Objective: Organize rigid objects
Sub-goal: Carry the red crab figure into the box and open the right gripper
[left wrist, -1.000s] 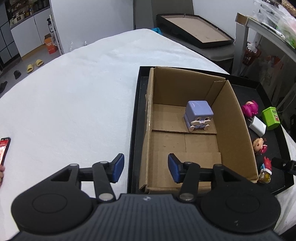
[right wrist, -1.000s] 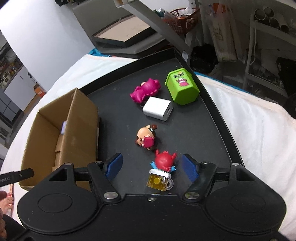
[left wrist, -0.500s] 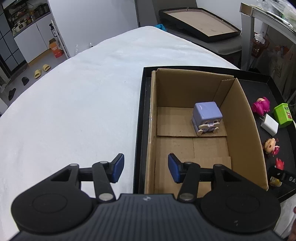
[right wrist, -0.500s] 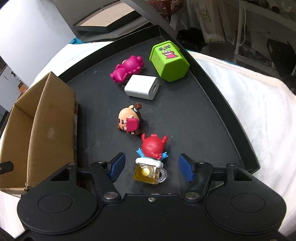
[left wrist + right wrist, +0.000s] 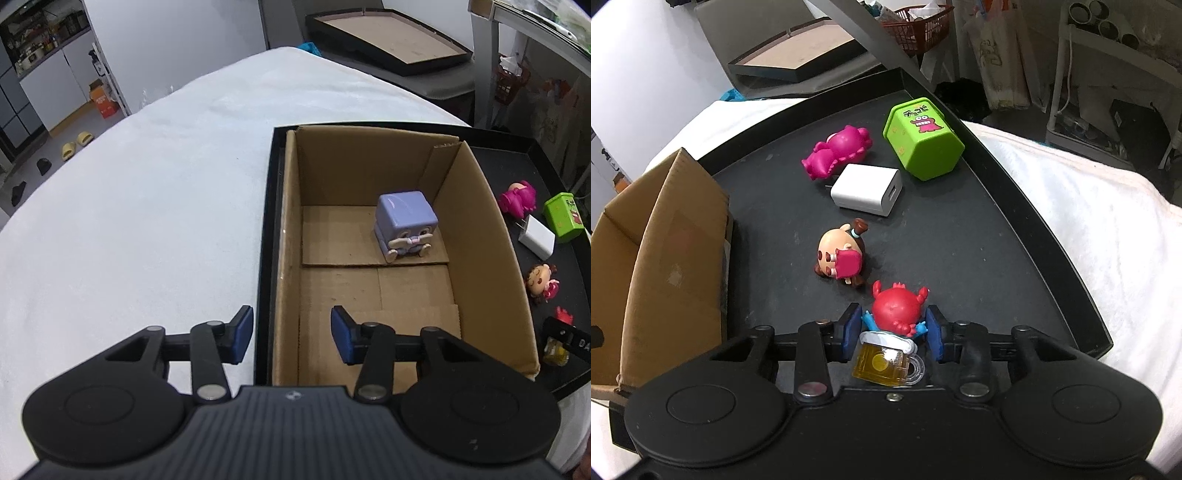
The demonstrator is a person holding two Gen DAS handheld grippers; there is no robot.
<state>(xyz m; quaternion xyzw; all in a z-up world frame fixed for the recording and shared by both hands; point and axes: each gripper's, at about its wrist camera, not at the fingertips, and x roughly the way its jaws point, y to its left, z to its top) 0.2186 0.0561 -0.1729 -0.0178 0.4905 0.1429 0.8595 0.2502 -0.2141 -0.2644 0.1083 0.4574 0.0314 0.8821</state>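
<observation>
My right gripper is shut on a red crab figure with a yellow beer mug at the near end of the black tray. Beyond it lie a brown-haired doll, a white charger, a pink figure and a green box. My left gripper is open and empty, straddling the near left wall of the cardboard box. A purple cube toy stands inside the box.
The tray rests on a white cloth. The cardboard box stands at the left of the tray in the right wrist view. A framed board and shelving stand behind the table.
My right gripper has moved forward and closed its fingers on the red crab figure. My left gripper has stayed open and drifted slightly left over the box's near edge.
</observation>
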